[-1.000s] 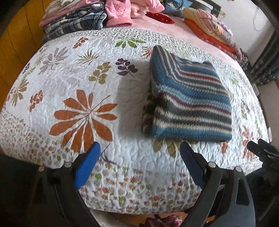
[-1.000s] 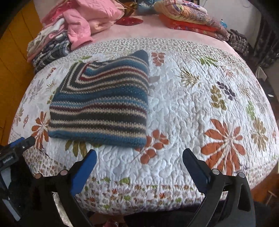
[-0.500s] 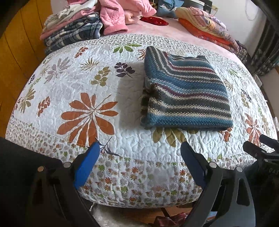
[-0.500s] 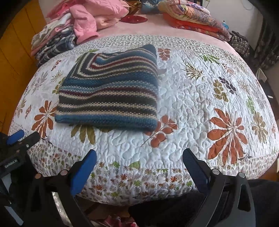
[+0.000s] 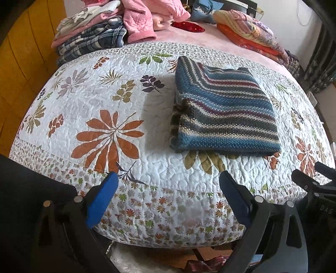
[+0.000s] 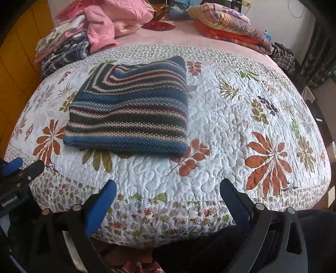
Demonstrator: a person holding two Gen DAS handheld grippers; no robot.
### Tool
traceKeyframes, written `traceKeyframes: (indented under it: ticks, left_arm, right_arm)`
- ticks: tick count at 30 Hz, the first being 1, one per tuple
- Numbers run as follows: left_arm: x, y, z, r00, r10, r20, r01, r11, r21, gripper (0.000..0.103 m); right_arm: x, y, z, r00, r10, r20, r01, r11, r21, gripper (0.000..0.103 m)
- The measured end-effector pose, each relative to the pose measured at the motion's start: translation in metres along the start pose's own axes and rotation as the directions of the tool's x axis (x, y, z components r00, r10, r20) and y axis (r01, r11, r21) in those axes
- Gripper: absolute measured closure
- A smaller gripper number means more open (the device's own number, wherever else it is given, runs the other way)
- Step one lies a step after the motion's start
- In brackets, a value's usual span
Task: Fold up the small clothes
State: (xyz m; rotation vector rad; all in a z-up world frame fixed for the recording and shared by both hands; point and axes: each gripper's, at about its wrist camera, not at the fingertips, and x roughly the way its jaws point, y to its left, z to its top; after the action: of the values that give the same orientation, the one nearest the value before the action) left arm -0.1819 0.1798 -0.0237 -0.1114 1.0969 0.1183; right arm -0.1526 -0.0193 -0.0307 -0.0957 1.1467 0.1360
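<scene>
Left wrist view, left to right. Upper left of frame: stack of folded clothes (image 5: 90, 40), plaid at the bottom, pink jacket (image 5: 145, 19) draped beside it. Centre: white quilt (image 5: 100, 100) with leaf print covers the bed. Right of centre: striped knit sweater (image 5: 222, 109), folded into a rectangle, lying flat on the quilt (blue, cream, maroon bands). Upper right: folded orange and patterned bedding (image 5: 250, 35). Bottom: left gripper (image 5: 168, 201), 2 blue-padded fingers spread wide, nothing between them, short of the sweater.

Right wrist view. Left edge, lower: the other tool's black body. Upper left of centre: same sweater (image 6: 134, 111), near edge toward the camera. Bottom: right gripper (image 6: 168, 203), fingers likewise spread apart and empty, over the quilt's flowered border.
</scene>
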Motion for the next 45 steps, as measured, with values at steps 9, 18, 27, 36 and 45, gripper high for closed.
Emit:
traceKeyframes:
  ticks: [9, 18, 27, 36, 45]
  left_arm:
    - [-0.004, -0.006, -0.003, 1.000, 0.013, 0.014, -0.013, 1.000, 0.017, 0.007]
    - [-0.005, -0.007, 0.000, 0.999, 0.016, 0.035, -0.016, 1.000, 0.013, 0.007]
    - [-0.002, -0.014, 0.000, 0.999, 0.015, 0.030, -0.016, 1.000, 0.026, 0.007]
    - [0.002, -0.015, 0.002, 1.000, 0.015, 0.026, -0.016, 1.000, 0.027, 0.007]
    - [0.003, -0.014, 0.002, 1.000, 0.013, 0.026, -0.014, 1.000, 0.028, 0.007]
  right_arm:
    - [-0.010, 0.010, 0.004, 0.997, -0.045, 0.067, 0.048, 0.998, -0.046, 0.004]
    - [0.001, -0.001, 0.008, 1.000, 0.017, 0.005, -0.018, 0.999, 0.030, 0.004]
    - [0.004, -0.002, 0.009, 1.000, 0.003, 0.001, -0.003, 0.999, 0.034, 0.004]
    - [0.006, -0.004, 0.010, 1.000, 0.002, -0.003, -0.002, 0.999, 0.042, 0.004]
    - [0.007, -0.005, 0.009, 1.000, -0.007, -0.004, 0.007, 0.999, 0.051, 0.004]
